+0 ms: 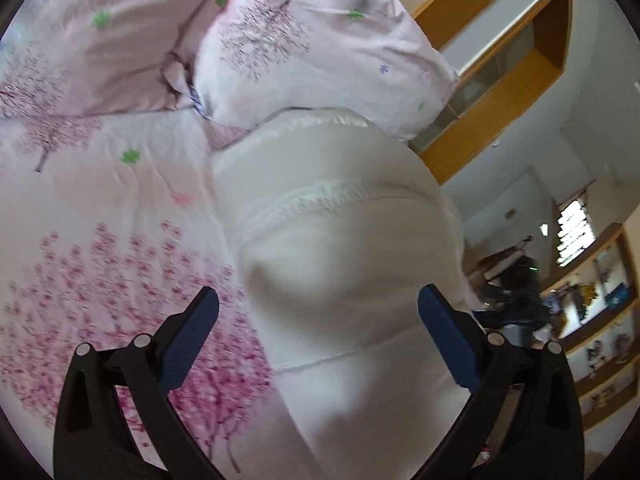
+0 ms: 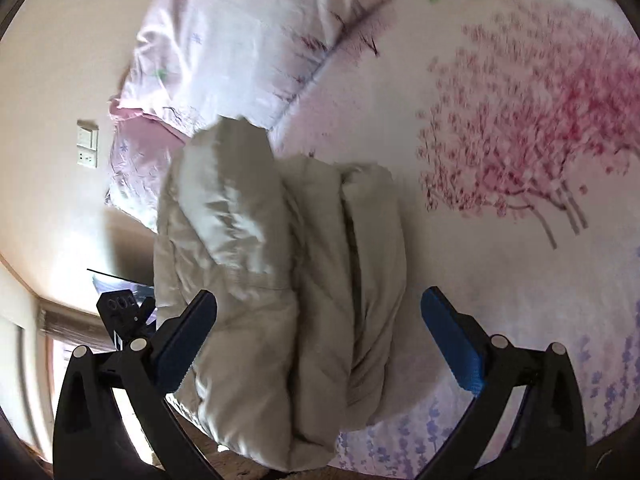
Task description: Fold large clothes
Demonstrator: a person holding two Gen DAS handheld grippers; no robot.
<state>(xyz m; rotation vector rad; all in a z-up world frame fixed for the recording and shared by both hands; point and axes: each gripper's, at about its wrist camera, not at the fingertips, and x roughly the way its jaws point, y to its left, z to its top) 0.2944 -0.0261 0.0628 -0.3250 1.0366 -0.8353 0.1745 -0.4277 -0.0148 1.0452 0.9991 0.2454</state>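
Observation:
A cream padded garment (image 1: 340, 208) lies folded into a thick bundle on the bed, near the bed's edge. In the left wrist view my left gripper (image 1: 319, 292) stands wide open, its blue pads (image 1: 192, 340) on either side of the bundle without pressing it. From the other side, the garment (image 2: 256, 216) shows as several puffy layers stacked side by side. My right gripper (image 2: 319, 294) is also wide open over the bundle, both pads clear of the fabric. A black piece of the other gripper (image 2: 120, 312) shows beyond the bundle's left edge.
The bed sheet (image 1: 100, 264) (image 2: 520, 280) carries pink blossom trees. A pillow (image 1: 320, 52) and a crumpled quilt (image 2: 240, 40) lie at the head of the bed. A wood-framed opening (image 1: 500, 80) and shelves (image 1: 600, 320) stand past the bed. Wall switches (image 2: 87, 148) are on the left.

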